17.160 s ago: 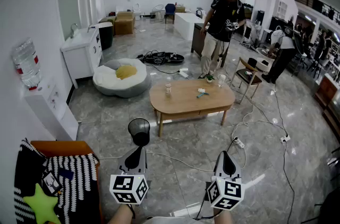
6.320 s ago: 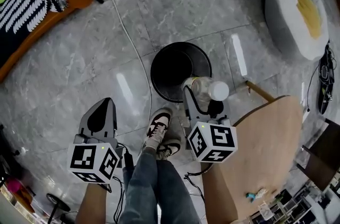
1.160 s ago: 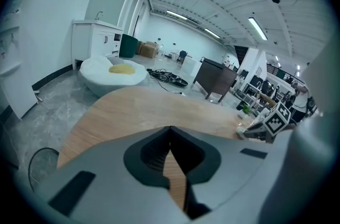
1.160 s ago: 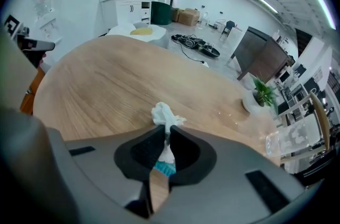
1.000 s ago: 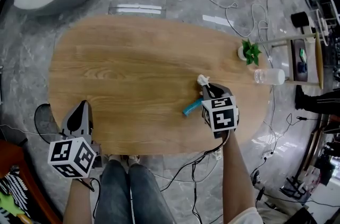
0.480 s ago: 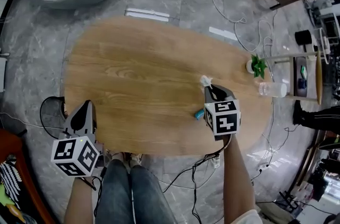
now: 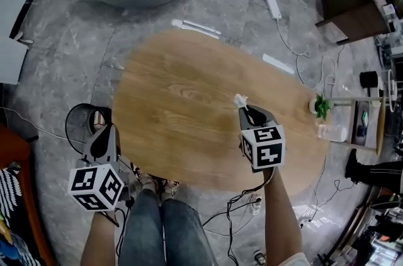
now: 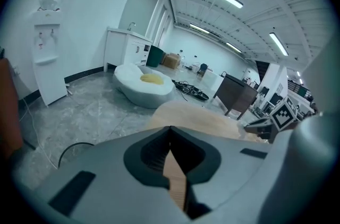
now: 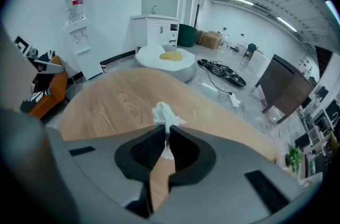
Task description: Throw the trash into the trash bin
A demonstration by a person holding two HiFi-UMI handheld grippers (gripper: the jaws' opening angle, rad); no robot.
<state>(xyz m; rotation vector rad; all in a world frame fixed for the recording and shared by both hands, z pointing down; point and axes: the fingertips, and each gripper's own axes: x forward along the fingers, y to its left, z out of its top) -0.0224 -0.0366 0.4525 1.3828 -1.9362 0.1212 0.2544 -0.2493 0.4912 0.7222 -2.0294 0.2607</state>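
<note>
Your right hand-held gripper [image 7: 247,110] pinches a thin, crumpled white tissue [image 9: 166,114], mid-frame over the table [image 7: 182,101]; your left hand-held gripper [image 8: 170,131] is closed, empty.

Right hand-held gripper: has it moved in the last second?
Yes: the right hand-held gripper, holding the tissue, has drawn away from the potted plant along the table.

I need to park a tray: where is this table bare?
The table is bare from the trash bin end to the right claw, which grips a tissue. Crowded: the opposite end, with a plant and a glass.
</note>
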